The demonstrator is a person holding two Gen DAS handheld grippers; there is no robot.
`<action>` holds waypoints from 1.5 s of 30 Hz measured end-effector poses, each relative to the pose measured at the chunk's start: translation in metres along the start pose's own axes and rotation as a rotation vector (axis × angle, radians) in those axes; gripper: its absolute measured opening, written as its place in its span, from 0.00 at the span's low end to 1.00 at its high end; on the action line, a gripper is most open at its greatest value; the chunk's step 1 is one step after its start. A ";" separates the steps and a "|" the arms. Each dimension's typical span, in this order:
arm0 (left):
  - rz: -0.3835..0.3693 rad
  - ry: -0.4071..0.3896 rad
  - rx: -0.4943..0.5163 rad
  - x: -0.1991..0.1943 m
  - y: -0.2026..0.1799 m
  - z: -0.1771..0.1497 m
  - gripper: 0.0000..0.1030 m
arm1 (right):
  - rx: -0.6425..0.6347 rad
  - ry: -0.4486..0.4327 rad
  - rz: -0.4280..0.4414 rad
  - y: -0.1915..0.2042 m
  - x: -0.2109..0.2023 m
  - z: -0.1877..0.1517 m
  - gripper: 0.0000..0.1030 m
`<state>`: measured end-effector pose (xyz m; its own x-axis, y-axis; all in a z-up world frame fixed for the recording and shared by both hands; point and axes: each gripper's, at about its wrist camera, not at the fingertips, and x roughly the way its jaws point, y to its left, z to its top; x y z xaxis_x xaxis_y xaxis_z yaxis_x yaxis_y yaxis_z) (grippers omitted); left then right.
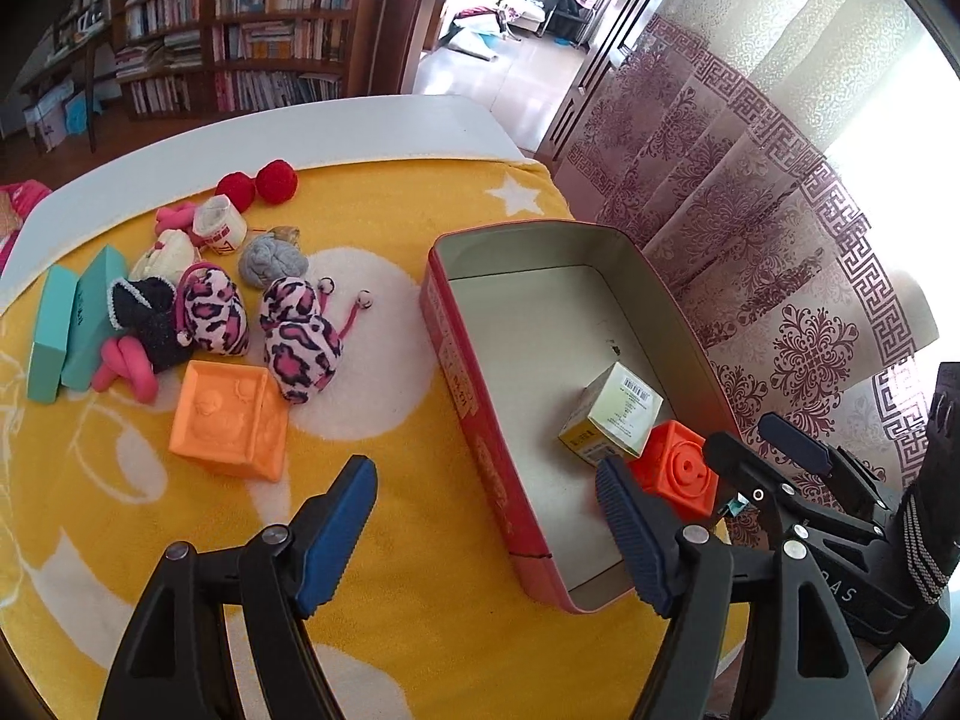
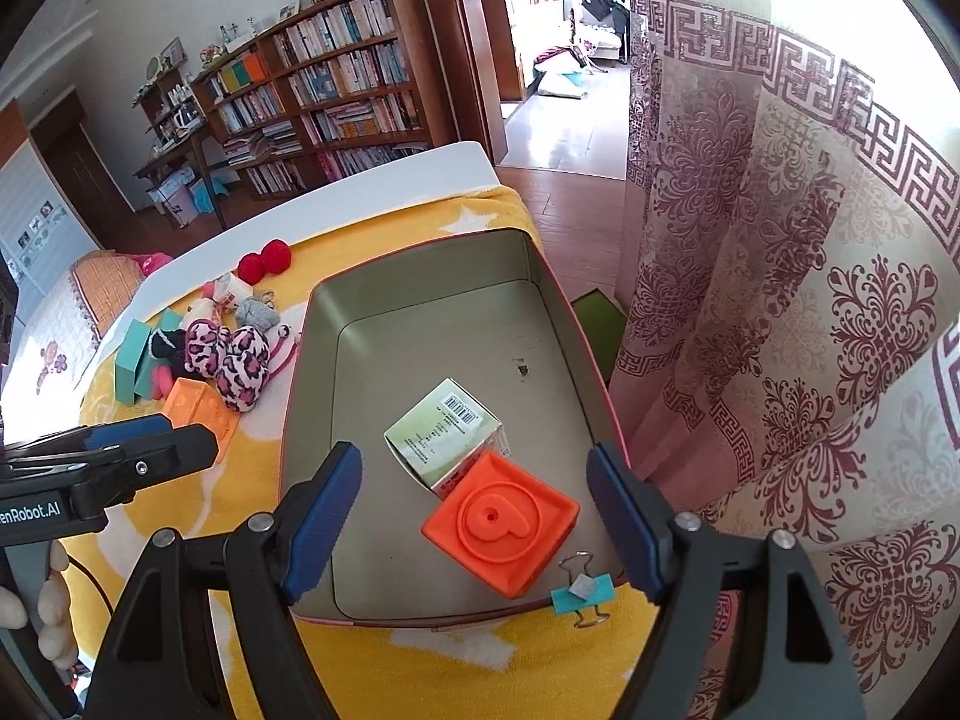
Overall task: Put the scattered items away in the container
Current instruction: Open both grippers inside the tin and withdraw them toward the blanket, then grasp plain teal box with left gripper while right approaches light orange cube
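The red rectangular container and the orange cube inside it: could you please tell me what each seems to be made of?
The red rectangular container looks like thin painted metal: dull silvery inside walls and a rolled rim. The orange cube seems to be soft moulded rubber or plastic, matte, with a raised letter on its face.

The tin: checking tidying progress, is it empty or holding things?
Holding things: the tin contains a small carton and an orange block; much floor is bare.

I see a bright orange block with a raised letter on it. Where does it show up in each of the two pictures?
Left wrist view: the bright orange block sits low right, inside the tin, partly behind a blue finger pad.
Right wrist view: the block lies low centre, at the tin's near end, fully visible.
Shared landmark: the small barcoded carton touching the block.
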<state>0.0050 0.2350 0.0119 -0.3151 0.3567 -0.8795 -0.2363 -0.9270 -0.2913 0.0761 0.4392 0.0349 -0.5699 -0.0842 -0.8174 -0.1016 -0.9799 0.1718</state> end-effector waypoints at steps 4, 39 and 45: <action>0.028 -0.003 -0.067 -0.004 0.028 -0.006 0.75 | -0.031 0.002 0.029 0.016 0.001 0.003 0.79; 0.162 -0.058 -0.524 -0.058 0.259 -0.059 0.86 | -0.183 0.256 0.234 0.212 0.087 0.000 0.80; 0.164 -0.064 -0.514 -0.054 0.282 -0.043 0.91 | -0.150 0.288 0.208 0.218 0.099 -0.005 0.80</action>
<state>-0.0046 -0.0505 -0.0387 -0.3693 0.1939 -0.9089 0.2953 -0.9028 -0.3126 0.0014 0.2159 -0.0114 -0.3112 -0.3105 -0.8982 0.1245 -0.9503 0.2854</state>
